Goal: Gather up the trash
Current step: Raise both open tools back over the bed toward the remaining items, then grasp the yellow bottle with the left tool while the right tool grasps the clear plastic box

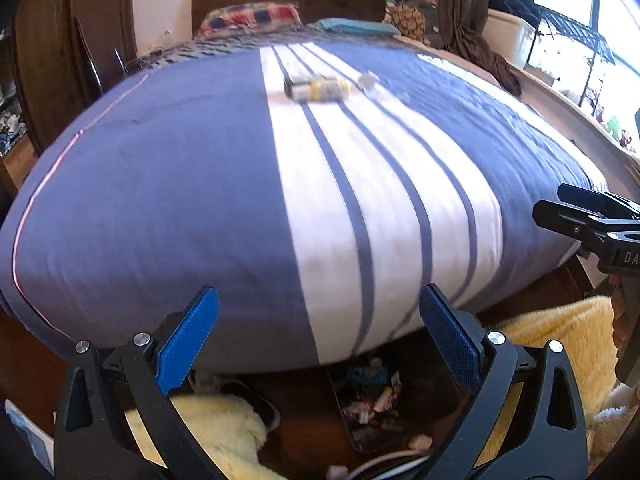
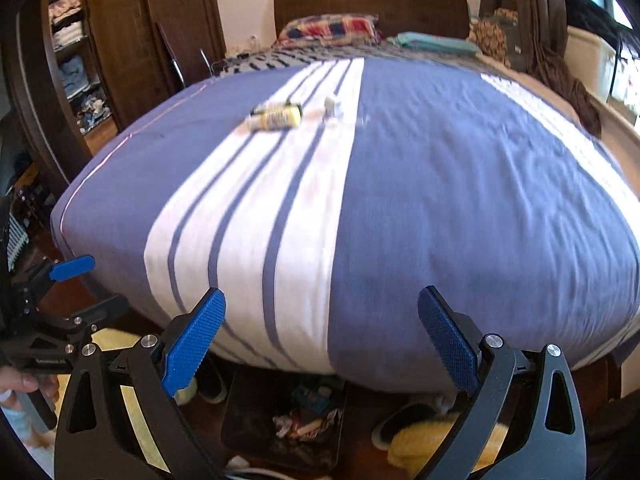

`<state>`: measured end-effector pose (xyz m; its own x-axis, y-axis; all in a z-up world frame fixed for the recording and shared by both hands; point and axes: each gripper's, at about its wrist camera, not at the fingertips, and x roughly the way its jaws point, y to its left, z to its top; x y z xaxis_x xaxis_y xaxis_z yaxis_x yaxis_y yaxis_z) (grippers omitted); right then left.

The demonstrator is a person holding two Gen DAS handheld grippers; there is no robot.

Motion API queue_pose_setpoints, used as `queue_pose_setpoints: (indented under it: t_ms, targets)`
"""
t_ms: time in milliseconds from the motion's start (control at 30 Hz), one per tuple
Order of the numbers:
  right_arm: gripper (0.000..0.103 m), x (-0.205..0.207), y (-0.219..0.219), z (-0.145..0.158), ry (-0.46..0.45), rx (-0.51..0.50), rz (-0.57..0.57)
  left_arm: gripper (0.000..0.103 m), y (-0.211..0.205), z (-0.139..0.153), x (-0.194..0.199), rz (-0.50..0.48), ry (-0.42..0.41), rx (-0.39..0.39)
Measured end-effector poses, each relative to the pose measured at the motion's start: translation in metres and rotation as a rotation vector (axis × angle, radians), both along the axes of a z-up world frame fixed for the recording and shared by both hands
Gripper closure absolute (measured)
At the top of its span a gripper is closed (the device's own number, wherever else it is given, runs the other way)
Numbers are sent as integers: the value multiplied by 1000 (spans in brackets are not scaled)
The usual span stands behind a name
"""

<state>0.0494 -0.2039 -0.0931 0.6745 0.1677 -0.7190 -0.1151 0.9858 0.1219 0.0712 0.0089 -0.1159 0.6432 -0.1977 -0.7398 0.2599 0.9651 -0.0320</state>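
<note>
A yellow and white can [image 1: 318,87] lies on its side on the white stripe of the bedspread, far up the bed; it also shows in the right wrist view [image 2: 275,116]. A small crumpled white scrap [image 1: 369,81] lies just right of it [image 2: 333,109]. A black bin [image 1: 370,408] with wrappers stands on the floor at the foot of the bed [image 2: 298,420]. My left gripper [image 1: 318,344] is open and empty above the bin. My right gripper [image 2: 320,344] is open and empty, also at the foot of the bed.
The blue and white striped bed [image 1: 160,184] fills both views. Pillows [image 1: 250,18] and a headboard are at the far end. A yellow fluffy rug [image 1: 560,332] and shoes [image 2: 212,380] lie on the wooden floor. A wardrobe [image 2: 76,60] stands on the left, a window shelf [image 1: 572,56] on the right.
</note>
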Motion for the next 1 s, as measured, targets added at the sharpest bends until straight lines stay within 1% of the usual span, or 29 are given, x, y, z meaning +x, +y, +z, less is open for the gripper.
queue_pose_setpoints:
  t_ms: [200, 333, 433, 600, 667, 800, 1000]
  targets:
    - [6, 27, 3, 20, -38, -35, 5, 8, 4, 19, 27, 16, -41, 8]
    - [6, 48, 3, 25, -39, -45, -8, 8, 6, 25, 48, 19, -46, 8]
    - [6, 67, 2, 24, -31, -51, -12, 8, 6, 23, 67, 23, -33, 7]
    - [6, 107, -1, 11, 11, -62, -35, 8, 3, 13, 97, 21, 4, 6]
    - [6, 130, -1, 5, 36, -59, -41, 8, 1, 9, 111, 20, 19, 8]
    - [6, 173, 4, -7, 74, -64, -49, 8, -2, 5, 131, 21, 33, 13]
    - [6, 225, 11, -26, 139, -65, -56, 8, -9, 3, 162, 14, 45, 26]
